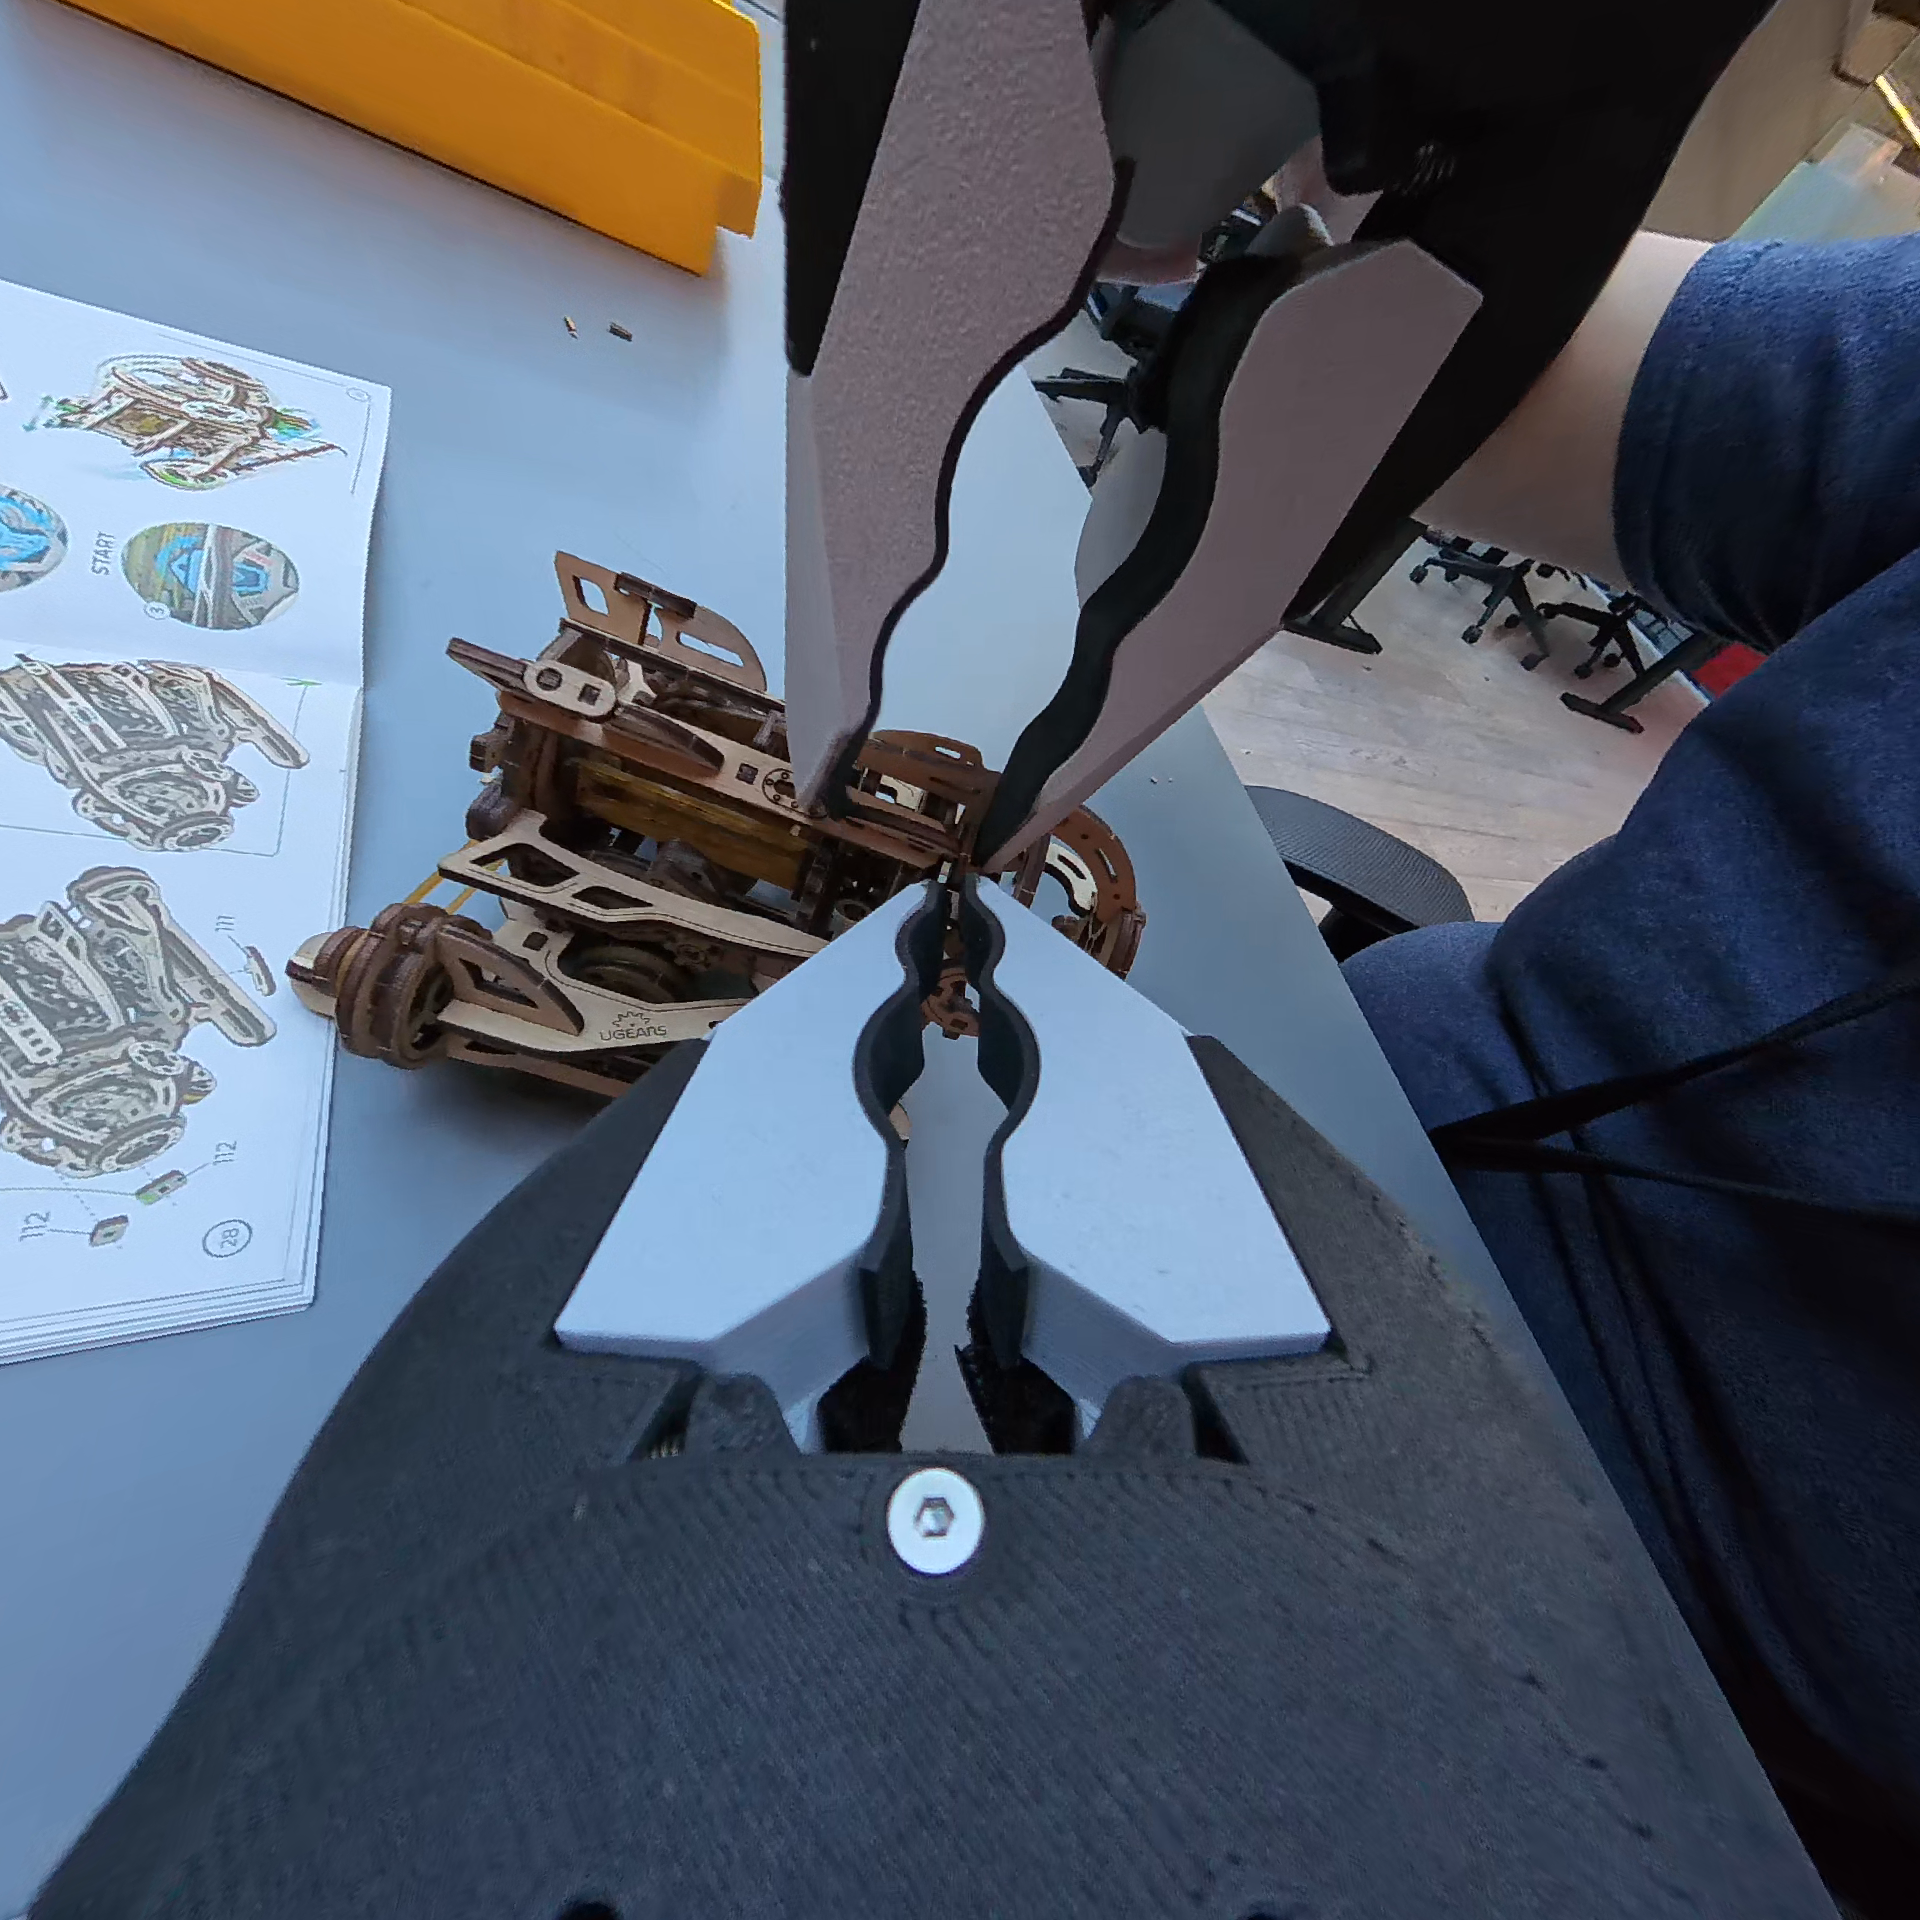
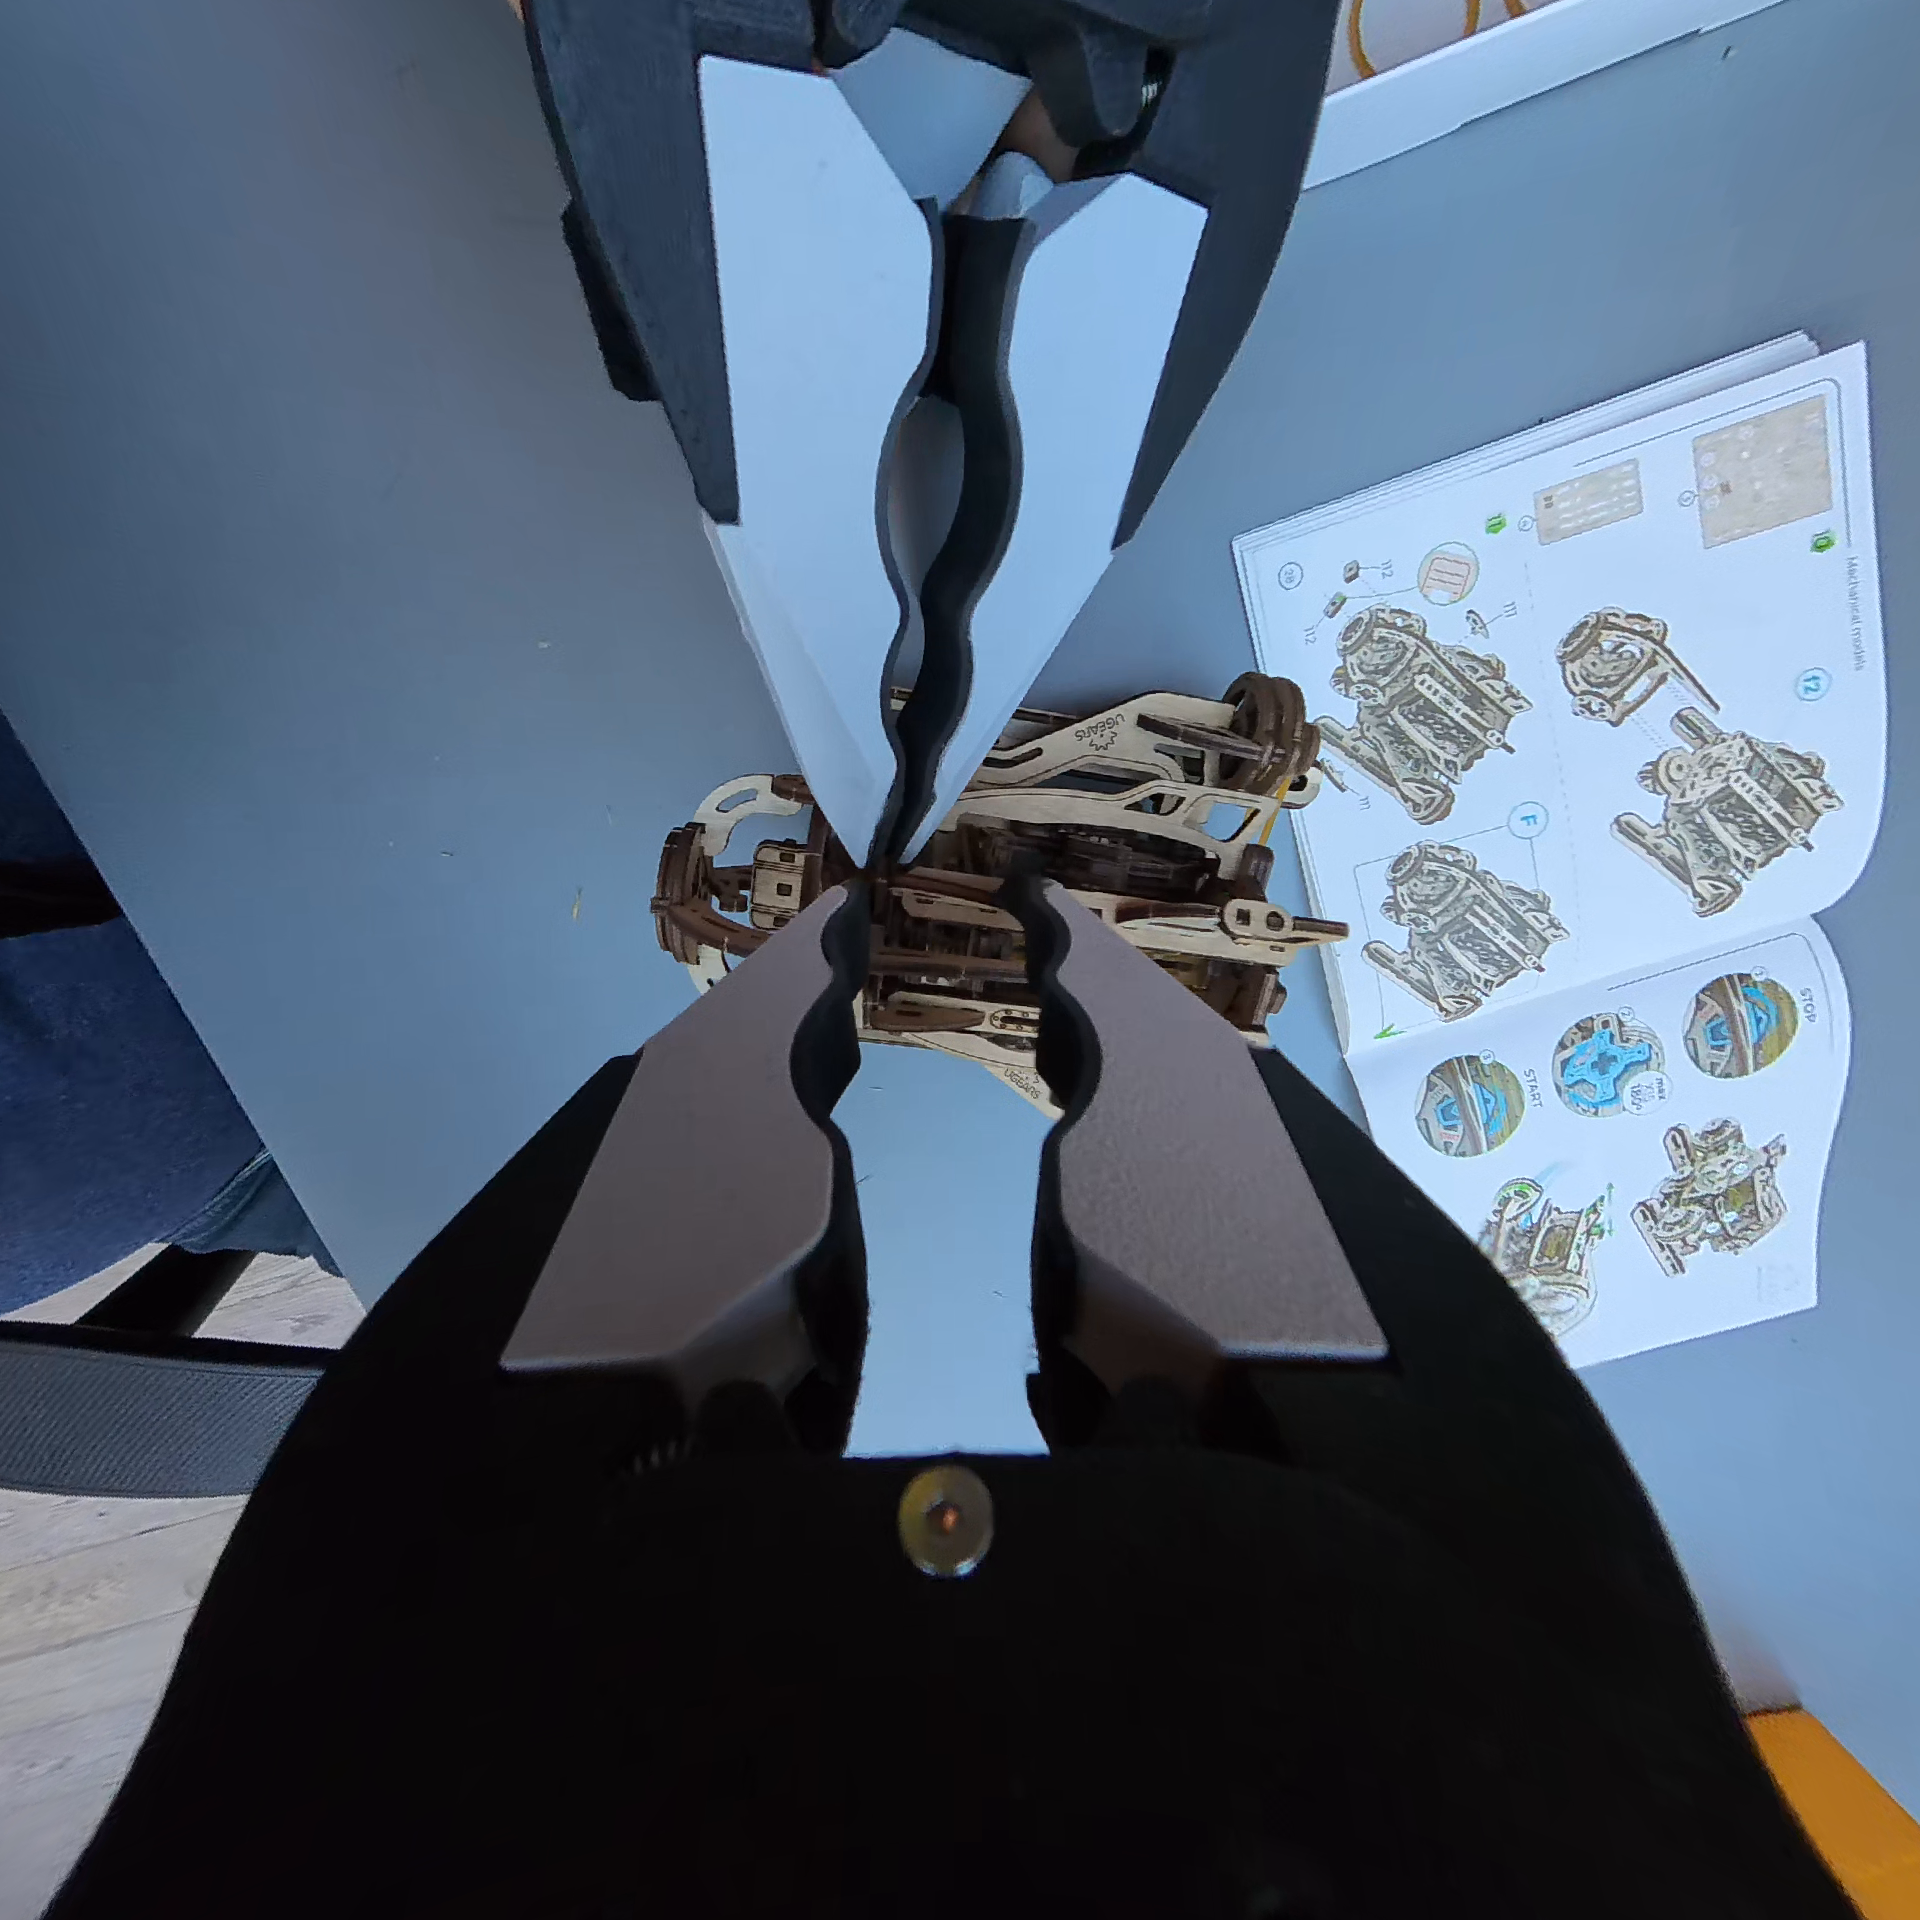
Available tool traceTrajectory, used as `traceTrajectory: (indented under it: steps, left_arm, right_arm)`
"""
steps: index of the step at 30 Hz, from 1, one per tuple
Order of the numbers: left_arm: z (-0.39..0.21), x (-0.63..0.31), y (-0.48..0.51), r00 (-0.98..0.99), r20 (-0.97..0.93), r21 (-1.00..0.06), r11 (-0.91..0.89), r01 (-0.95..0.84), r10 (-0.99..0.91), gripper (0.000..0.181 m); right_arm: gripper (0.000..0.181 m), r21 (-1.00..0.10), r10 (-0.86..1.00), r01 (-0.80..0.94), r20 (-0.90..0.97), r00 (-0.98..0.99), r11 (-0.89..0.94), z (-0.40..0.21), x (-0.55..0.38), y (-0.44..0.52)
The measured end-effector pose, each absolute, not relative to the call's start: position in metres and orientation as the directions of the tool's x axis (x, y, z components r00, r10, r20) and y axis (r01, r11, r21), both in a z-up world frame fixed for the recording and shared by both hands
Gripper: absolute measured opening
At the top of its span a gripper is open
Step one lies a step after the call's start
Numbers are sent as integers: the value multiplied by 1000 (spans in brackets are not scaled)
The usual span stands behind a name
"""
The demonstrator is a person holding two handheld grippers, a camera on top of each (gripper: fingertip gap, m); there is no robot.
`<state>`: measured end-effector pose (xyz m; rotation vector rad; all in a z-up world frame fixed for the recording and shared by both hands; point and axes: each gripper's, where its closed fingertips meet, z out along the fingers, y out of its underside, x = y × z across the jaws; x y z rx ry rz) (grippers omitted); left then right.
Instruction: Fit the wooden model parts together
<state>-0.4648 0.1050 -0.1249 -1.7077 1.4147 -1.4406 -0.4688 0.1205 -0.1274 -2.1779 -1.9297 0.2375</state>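
Nearest in the left wrist view: left tool (image 1: pixel 948 883), grey fingers nearly pressed together, tips pinching something tiny at the near end of the wooden model (image 1: pixel 644 831); too small to tell what. Meeting it tip to tip from above: right tool (image 1: pixel 904 821), brownish fingers spread, one tip resting on the model's top frame, the other down beside the pinched spot.

Same meeting seen from the right wrist view: right tool (image 2: pixel 940 888) spread wide over the model (image 2: pixel 1091 883), left tool (image 2: pixel 883 847) coming in from the top, closed to a point.

Model lying on its side on the grey counter (image 1: pixel 499 436), just beside the counter's edge, which runs diagonally past the tools. Beyond that edge: a person's blue-clad legs (image 1: pixel 1714 935) and a dark chair seat (image 1: pixel 1361 873); little room there.

Left of the model: an open instruction booklet (image 1: pixel 177 810), its corner near the wheel, not touching. Bare counter between booklet and a yellow bin (image 1: pixel 468 94) at the far end, with two small wooden bits (image 1: pixel 597 329) lying in that gap.
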Motion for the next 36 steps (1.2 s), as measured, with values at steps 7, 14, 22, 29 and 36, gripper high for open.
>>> traceTrajectory:
  steps: [7,14,22,29,36]
  left_arm:
    - [-125,-465,106,-92,402,-856,-338,-390,-911,0]
    - [-125,-464,104,-101,400,-856,-332,-397,-911,0]
    - [-125,-464,105,-117,453,-838,-377,-395,-884,1]
    - [-125,-463,105,-126,442,-847,-366,-386,-888,1]
    - [-124,-463,105,-134,446,-857,-379,-349,-885,1]
  right_arm:
    - [23,-263,991,963,101,90,-61,-127,-470,119]
    - [23,-256,991,963,73,108,-87,-127,-469,117]
    - [22,-263,989,958,61,134,-114,-127,-469,118]
    - [22,-260,989,959,61,132,-112,-127,-469,118]
    - [22,-272,989,955,60,137,-116,-127,-469,119]
